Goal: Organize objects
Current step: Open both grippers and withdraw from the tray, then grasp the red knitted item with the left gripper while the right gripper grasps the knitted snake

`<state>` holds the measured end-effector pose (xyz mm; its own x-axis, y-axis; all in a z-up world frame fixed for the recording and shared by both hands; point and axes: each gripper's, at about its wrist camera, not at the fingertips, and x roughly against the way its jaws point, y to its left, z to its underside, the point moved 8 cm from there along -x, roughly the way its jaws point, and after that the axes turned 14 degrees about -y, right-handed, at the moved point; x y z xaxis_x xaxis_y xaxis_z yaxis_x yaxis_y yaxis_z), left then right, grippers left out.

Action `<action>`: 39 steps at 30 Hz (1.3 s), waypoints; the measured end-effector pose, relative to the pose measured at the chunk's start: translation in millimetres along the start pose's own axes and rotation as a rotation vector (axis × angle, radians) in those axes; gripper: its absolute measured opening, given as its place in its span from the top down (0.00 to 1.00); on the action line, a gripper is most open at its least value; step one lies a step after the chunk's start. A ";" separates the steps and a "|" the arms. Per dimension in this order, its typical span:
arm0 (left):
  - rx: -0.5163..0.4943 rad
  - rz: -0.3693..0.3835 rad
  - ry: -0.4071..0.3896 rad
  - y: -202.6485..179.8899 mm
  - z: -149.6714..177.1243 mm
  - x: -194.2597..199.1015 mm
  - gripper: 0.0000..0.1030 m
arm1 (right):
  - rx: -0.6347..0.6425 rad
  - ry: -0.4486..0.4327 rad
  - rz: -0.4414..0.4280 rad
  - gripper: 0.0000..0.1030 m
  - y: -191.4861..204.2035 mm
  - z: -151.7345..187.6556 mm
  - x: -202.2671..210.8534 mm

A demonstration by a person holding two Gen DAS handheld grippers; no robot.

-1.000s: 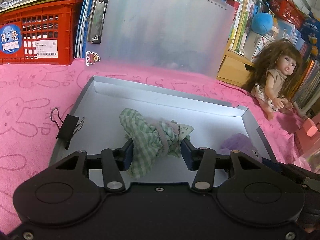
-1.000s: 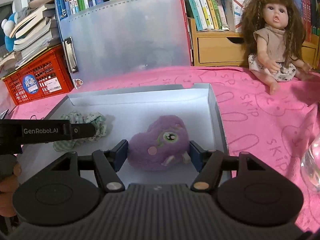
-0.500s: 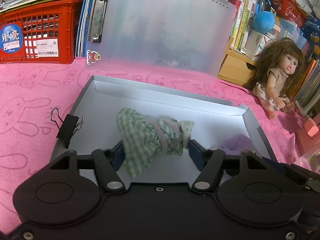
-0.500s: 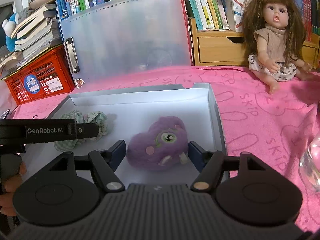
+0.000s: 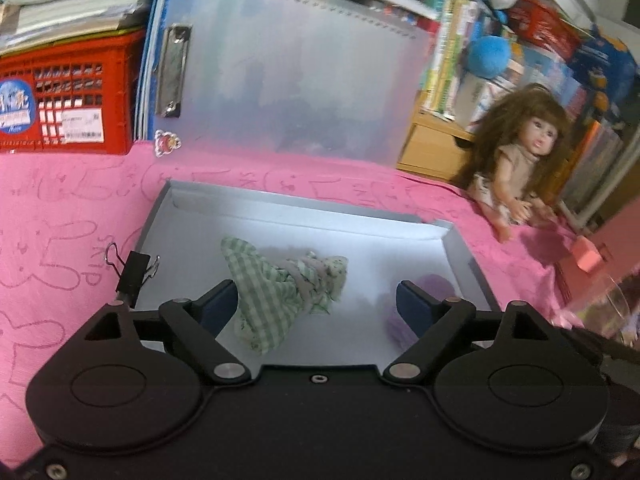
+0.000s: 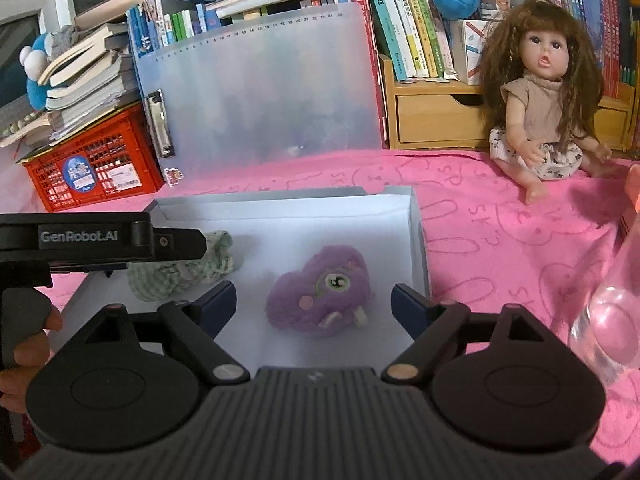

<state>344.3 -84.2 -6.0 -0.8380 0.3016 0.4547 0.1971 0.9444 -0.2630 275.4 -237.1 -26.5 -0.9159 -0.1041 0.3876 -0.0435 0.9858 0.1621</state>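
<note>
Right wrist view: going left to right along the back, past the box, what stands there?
Red crate → clipboard → wooden drawer unit → doll.

One doll (image 6: 548, 92), two toys (image 6: 320, 298), perhaps.

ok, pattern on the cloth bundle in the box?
Green-and-white gingham check on the cloth bundle; clearest in left wrist view.

Doll (image 6: 546, 92) seated on pink cloth (image 6: 500, 232); red crate (image 5: 64, 100) behind
</note>
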 end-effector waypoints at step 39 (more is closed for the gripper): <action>-0.142 0.090 -0.204 3.5 58.5 183.2 0.12 | 0.018 -0.194 -0.069 0.03 36.4 19.4 144.9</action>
<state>161.7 -33.3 26.6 -0.8964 0.3658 0.2504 0.3324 0.9284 -0.1663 133.4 -213.8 17.9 -0.9702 -0.1456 0.1935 -0.1141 0.9796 0.1653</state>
